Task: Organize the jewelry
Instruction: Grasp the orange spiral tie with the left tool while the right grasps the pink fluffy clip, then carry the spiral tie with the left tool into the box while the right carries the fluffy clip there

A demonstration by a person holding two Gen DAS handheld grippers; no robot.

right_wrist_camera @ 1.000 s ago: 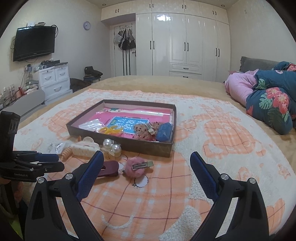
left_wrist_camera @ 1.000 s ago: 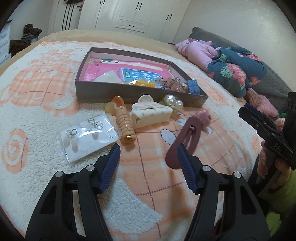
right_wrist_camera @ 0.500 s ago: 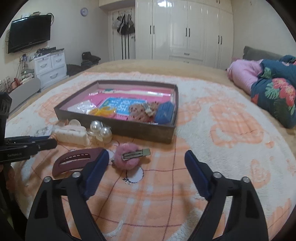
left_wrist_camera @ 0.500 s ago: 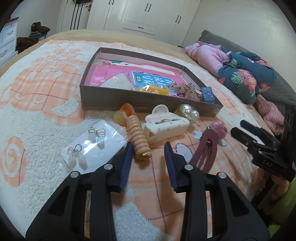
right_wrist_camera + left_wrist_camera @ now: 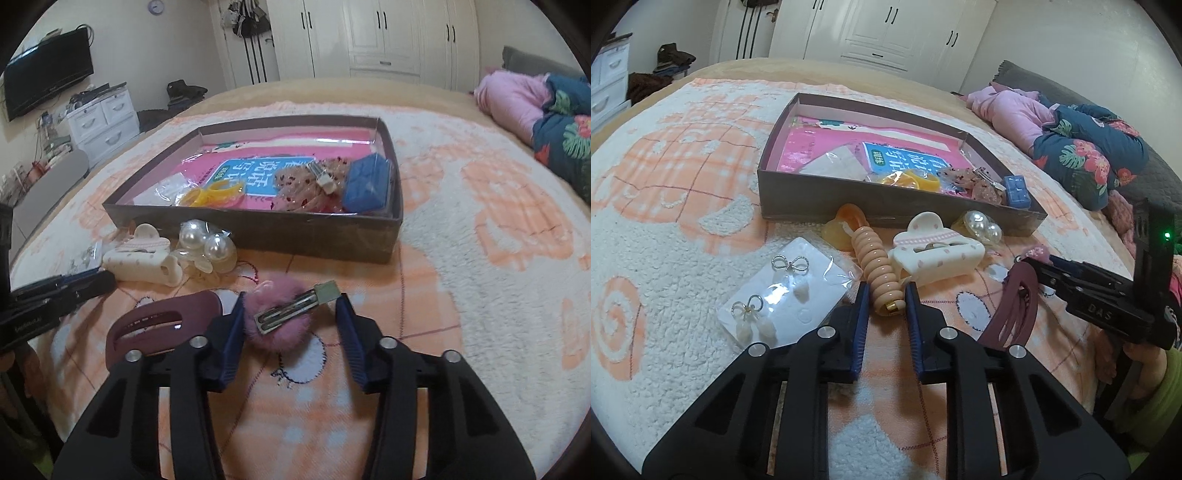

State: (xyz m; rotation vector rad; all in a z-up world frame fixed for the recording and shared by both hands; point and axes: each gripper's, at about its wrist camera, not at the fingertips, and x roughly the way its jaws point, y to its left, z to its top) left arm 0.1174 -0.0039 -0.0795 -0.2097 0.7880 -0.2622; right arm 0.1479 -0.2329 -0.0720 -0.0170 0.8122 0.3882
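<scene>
Between the left gripper [image 5: 884, 300] pads: ribbed peach spiral hair clip [image 5: 877, 269], near end pinched; lift straight. Right gripper [image 5: 290, 310] closing around fluffy pink pom-pom hair clip [image 5: 282, 314], not yet gripped. Brown cardboard tray [image 5: 258, 229] wall just beyond; clear blanket at right.

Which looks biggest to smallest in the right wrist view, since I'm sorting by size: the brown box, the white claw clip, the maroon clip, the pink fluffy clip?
1. brown box, clearly largest.
2. maroon clip.
3. white claw clip and pink fluffy clip: too alike to rank; the fluffy one lies nearer the camera.
</scene>
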